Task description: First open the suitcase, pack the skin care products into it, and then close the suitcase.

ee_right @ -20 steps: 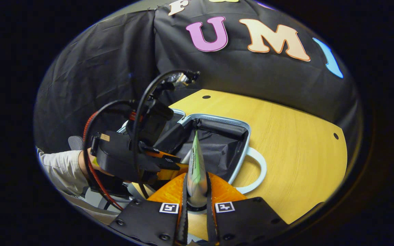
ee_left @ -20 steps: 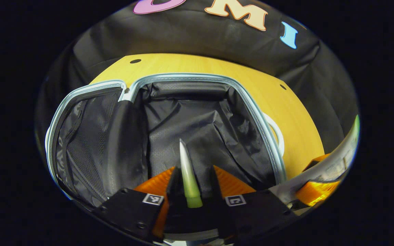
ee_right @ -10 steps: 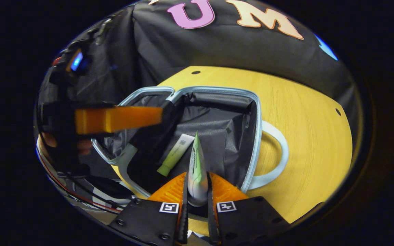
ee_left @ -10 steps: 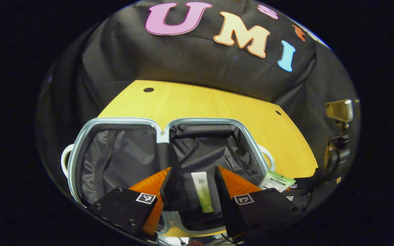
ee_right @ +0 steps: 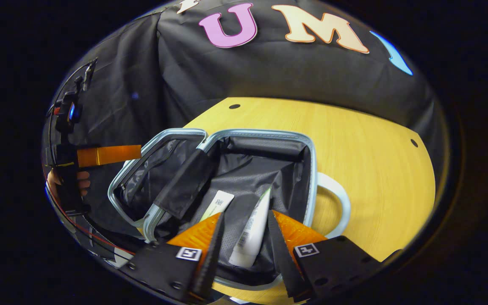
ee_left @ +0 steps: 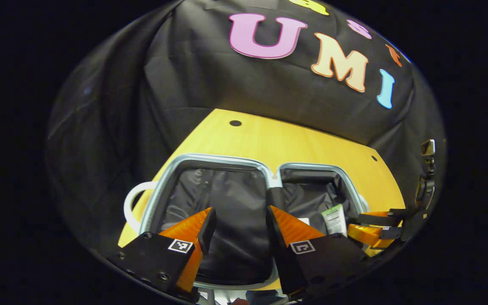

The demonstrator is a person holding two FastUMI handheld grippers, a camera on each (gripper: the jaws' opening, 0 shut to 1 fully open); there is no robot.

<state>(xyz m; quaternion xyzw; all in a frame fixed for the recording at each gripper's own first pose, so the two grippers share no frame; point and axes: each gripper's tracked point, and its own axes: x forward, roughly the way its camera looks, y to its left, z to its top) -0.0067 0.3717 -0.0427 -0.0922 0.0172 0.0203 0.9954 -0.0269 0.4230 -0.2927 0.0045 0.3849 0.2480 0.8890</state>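
where a second ago each gripper pinched a tube, both now gape empty over the open suitcase (ee_right: 244,169) on the surface (ee_right: 367,156): right gripper (ee_right: 244,241) has dropped its white tube (ee_right: 252,233) beside the green tube (ee_right: 216,205); left gripper (ee_left: 237,231) has drawn back.

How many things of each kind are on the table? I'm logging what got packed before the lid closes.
Suitcase: 1, open on the table.
Tubes lying inside it: 2, a green-tinted tube and a white tube.
Total: 3.
Both tongs, right and left, are open and hold nothing.
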